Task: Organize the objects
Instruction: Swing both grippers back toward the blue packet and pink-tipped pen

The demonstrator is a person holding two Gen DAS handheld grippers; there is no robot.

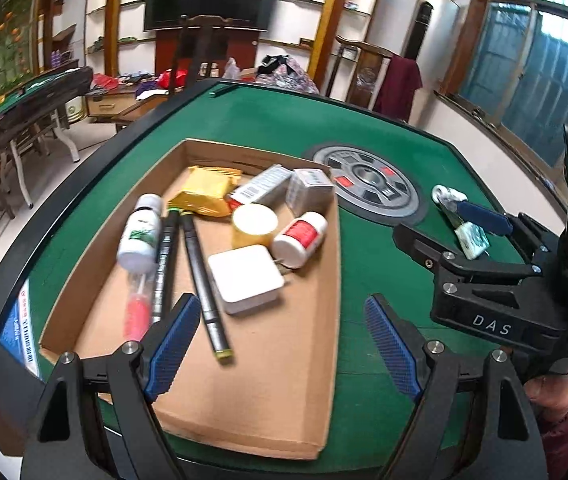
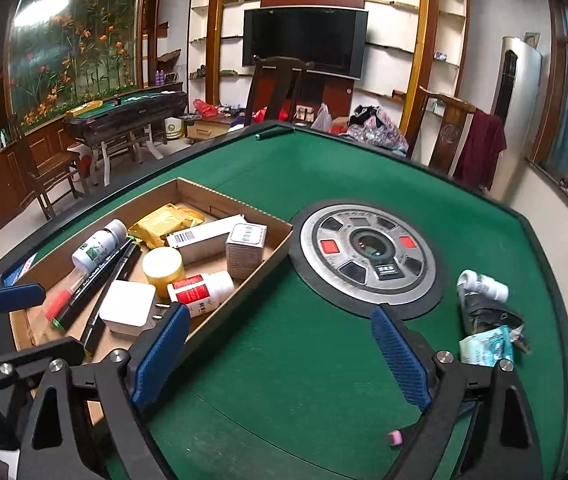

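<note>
Crumpled toothpaste-like tube [image 2: 484, 320] with a white cap and a pale green torn end lies on the green felt counter [image 2: 304, 340], to the right of the round grey dial panel [image 2: 368, 256] set into the middle of the counter, and well apart from the shallow brown cardboard tray [image 1: 324, 320]. It appears to be the main item left outside the tray; a tiny pink piece [image 2: 395, 438] also lies on the felt near the right gripper.

I judge the tube light and soft: its squashed body will give under pressure and may slide on its glossy skin. The firmer neck just below the cap looks like the better place to take hold, across the narrow width.

Inside the tray lie a white bottle with a red label [image 1: 300, 238], a white bottle with a green label [image 1: 139, 236], two dark marker pens [image 1: 199, 280], a red-capped pen [image 1: 136, 308], a white square charger block [image 1: 245, 278], a yellow jar with a pale lid [image 1: 253, 226], two grey-white boxes [image 1: 308, 192] and a gold foil packet [image 1: 205, 194].

The right gripper [image 2: 279, 356] hovers over bare felt between tray and tube, its blue ribbed fingers [image 2: 400, 360] spread wide and holding nothing. The left gripper [image 1: 284, 344] hangs over the tray's near end, fingers likewise wide apart and empty.
</note>
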